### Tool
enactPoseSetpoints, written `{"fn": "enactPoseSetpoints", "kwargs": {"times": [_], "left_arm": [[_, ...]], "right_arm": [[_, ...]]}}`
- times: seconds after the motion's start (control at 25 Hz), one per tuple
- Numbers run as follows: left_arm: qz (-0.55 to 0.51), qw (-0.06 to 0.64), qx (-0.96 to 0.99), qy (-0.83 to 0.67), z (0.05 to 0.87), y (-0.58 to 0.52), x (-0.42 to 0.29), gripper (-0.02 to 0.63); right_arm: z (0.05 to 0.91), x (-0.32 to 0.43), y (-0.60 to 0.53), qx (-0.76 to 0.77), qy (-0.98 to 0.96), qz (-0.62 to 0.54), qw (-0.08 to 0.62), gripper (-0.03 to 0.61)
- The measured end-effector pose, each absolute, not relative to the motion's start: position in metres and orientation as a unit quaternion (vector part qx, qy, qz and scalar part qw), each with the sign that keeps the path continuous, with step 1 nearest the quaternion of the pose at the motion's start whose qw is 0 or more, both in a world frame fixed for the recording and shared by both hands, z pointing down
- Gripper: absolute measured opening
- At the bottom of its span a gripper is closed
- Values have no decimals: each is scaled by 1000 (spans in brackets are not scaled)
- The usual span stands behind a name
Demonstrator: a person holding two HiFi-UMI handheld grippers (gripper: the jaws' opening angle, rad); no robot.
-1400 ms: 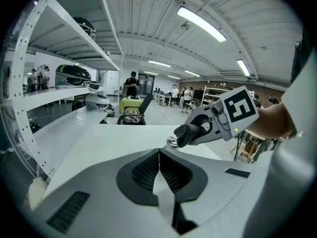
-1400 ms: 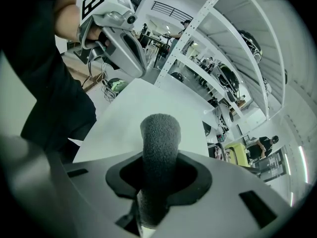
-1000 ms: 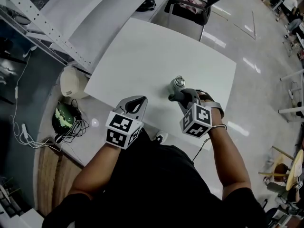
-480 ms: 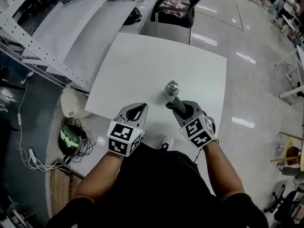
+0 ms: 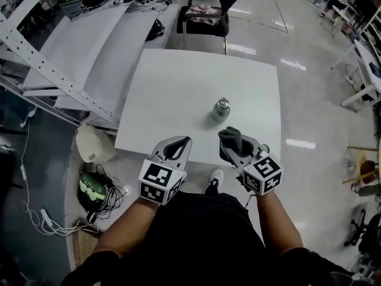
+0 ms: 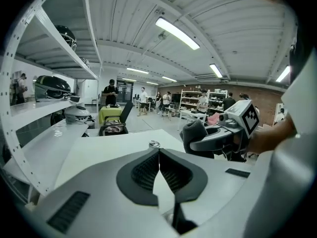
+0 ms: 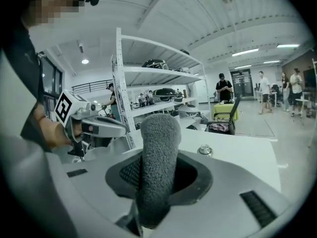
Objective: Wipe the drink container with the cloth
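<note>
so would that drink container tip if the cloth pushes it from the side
Probably tippy: the drink container stands upright, looks narrow, alone on the table with nothing bracing it. The smooth tabletop suggests it might slide instead.

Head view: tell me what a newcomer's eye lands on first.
A small silvery drink container stands near the middle of the white table. Nearer the person, the right hand-held gripper is shut on a grey fuzzy cloth that sticks up from its jaws, apart from the container. The left hand-held gripper hangs beside it, jaws together with nothing between them.
</note>
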State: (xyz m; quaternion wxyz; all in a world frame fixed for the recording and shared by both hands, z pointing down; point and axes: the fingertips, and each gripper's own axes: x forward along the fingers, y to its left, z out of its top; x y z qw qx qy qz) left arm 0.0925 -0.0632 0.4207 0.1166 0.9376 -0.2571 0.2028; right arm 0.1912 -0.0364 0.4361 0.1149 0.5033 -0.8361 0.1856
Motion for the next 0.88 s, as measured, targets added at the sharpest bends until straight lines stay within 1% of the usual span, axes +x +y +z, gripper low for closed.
{"fn": "enactPoseSetpoints", "kwargs": {"times": [0.2,0.48,0.88], "left_arm": [[197,116,946,-231,420,-44,61,16],[193,122,951,-209,422,-20,18,15],[206,115,960,-153,427,20,-5,15]], "right_arm": [[429,165,-14,521,-824,219,45,118],[435,127,23,572,-787,226,49,118],[431,97,67,612,-755,234,26,117]]}}
